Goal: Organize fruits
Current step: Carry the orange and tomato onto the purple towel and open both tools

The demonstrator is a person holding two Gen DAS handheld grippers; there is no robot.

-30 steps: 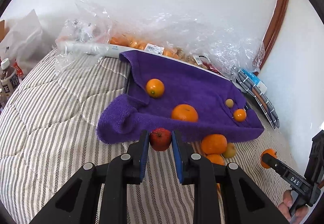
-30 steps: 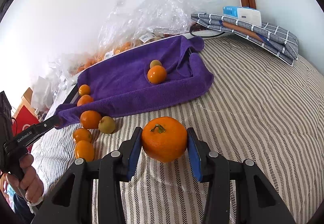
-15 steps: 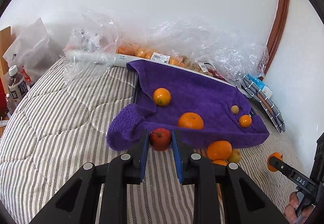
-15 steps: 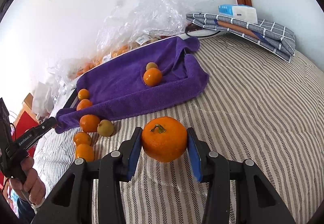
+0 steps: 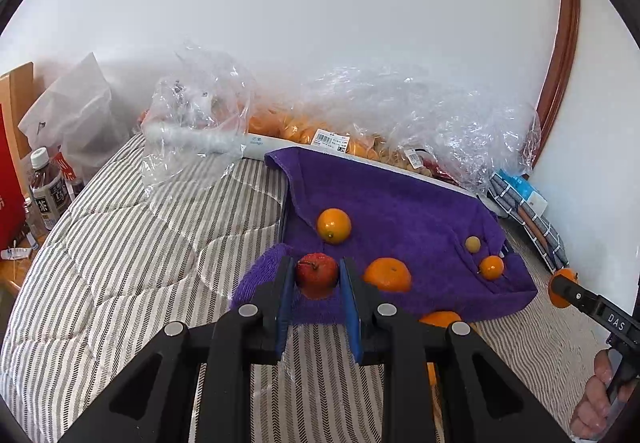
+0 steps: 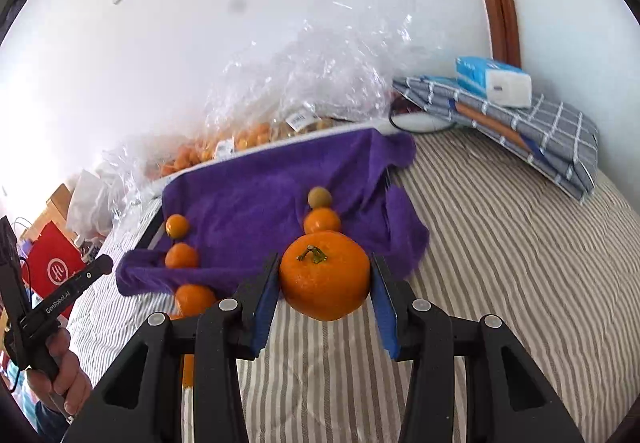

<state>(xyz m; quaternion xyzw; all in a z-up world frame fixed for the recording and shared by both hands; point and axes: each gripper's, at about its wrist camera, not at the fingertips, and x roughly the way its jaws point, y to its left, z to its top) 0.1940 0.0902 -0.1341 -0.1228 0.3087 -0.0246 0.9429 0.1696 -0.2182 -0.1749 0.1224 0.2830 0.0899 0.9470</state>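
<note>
Left gripper [image 5: 317, 287] pinches a red apple [image 5: 317, 274], right gripper [image 6: 325, 289] clamps a big orange [image 6: 324, 277], both held near the towel [image 5: 404, 211] edge. Approx. half done: 4 fruits on towel, 2 in hand, a few on the bed [image 6: 500, 243].

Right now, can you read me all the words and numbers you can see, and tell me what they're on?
"DAS": on the right gripper.
"GenRobot.AI": on the left gripper.
"茶": on the bottle.
Price labels on the plastic bags: too small to read.
</note>
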